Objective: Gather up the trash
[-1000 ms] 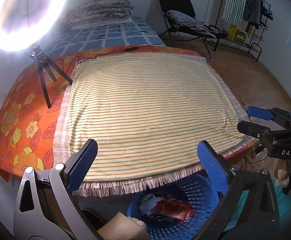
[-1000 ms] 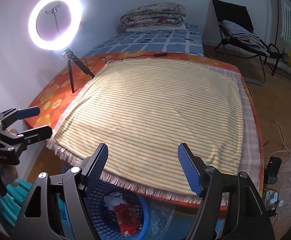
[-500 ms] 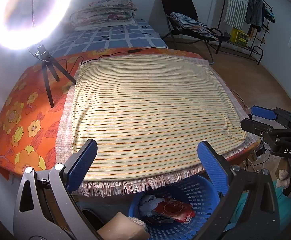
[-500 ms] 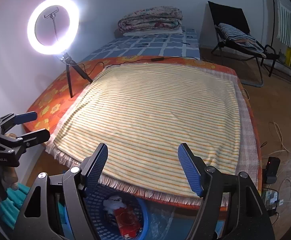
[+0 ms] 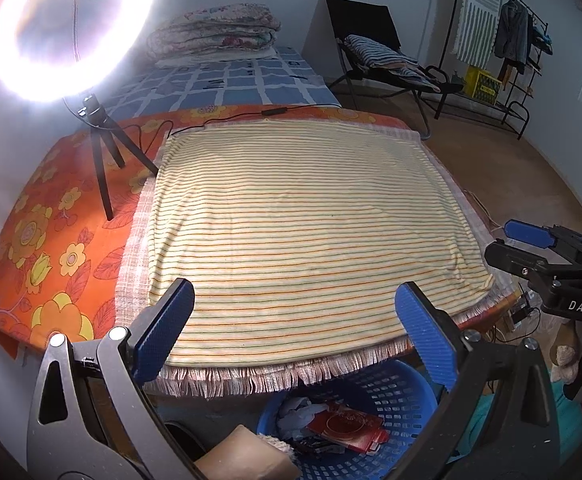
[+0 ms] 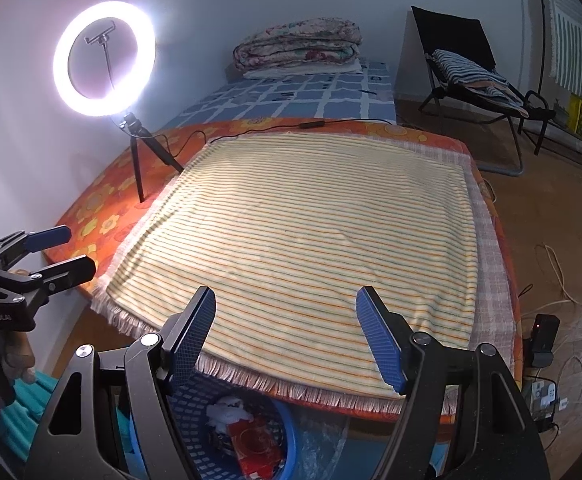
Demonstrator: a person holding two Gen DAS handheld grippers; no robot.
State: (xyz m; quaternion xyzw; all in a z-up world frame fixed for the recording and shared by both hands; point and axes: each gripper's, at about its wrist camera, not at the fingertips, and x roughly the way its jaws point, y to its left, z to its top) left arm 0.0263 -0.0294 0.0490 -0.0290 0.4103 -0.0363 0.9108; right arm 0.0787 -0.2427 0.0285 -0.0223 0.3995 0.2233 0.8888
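Trash (image 5: 341,426) lies in the blue basket (image 5: 391,386) beneath my left gripper (image 5: 293,332) and right gripper (image 6: 285,334), both wide and empty, the striped cloth (image 5: 303,224) ahead bare.

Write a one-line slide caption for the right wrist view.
Open right gripper over the striped cloth; blue basket below holds the red packet; ring light lit.

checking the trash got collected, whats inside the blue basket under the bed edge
Inside the blue basket: a red packet and crumpled white paper. The blanket fringe and gripper fingers hide the rest.
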